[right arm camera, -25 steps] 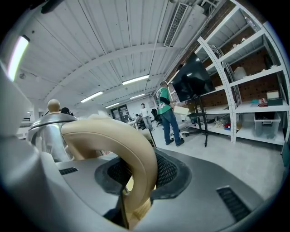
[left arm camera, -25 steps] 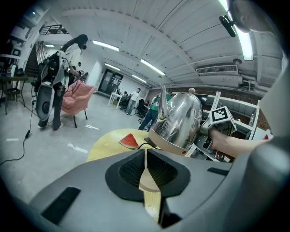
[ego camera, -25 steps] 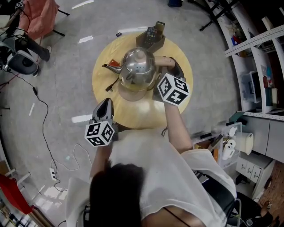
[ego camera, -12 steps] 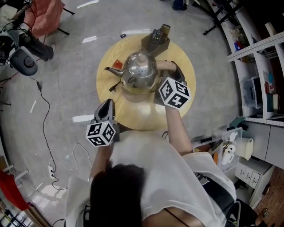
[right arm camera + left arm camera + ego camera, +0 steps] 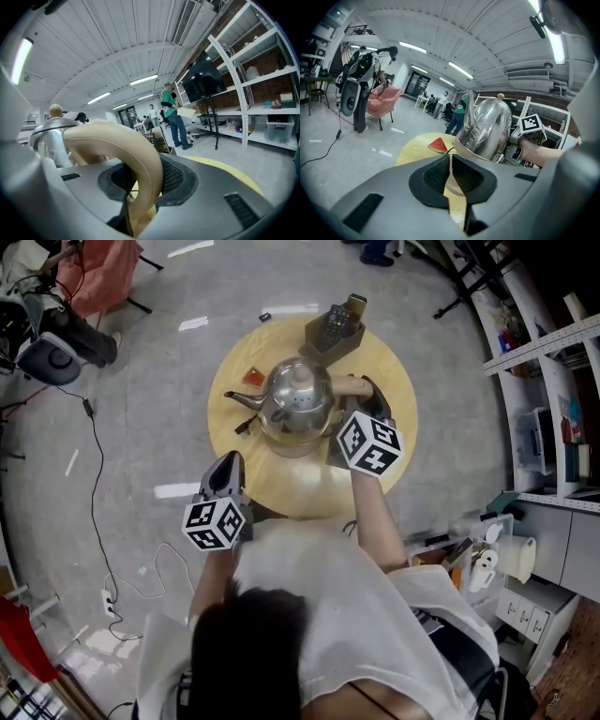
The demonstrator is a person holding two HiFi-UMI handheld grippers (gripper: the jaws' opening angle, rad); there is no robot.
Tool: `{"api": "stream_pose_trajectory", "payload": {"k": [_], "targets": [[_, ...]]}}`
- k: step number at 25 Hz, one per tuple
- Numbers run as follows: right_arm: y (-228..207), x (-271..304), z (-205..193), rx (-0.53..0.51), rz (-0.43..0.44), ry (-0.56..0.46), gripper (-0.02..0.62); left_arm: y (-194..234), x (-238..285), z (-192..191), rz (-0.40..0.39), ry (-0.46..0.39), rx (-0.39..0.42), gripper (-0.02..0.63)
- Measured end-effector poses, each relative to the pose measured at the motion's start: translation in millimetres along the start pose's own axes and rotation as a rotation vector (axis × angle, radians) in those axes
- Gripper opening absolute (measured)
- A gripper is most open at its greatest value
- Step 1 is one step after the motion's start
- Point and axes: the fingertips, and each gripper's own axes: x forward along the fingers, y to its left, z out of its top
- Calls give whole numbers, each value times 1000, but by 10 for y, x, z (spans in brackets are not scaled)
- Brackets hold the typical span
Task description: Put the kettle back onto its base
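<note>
I am reading no words, brands or numbers anywhere. I am only making out black square patterns on the white cubes (image 5: 213,523) of the left gripper (image 5: 226,461) and right gripper (image 5: 364,390). The dark remote control (image 5: 337,320) is showing keys too small to read.

Bright, even light from ceiling strips (image 5: 461,70); the kettle (image 5: 298,401) throws glare; both gripper views bulge, darkening and blurring at the edges.

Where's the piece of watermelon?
In the head view, the watermelon slice lies on the left part of the round yellow table, right beside the spout of the kettle.
</note>
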Motion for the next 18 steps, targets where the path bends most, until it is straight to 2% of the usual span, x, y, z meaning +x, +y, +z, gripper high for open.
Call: {"api": "stream_pose_trajectory", "payload": {"k": [18], "targets": [[-13,-87,-170,-3,7,6,123,137,-117,-121,31,8,-21,38]]}}
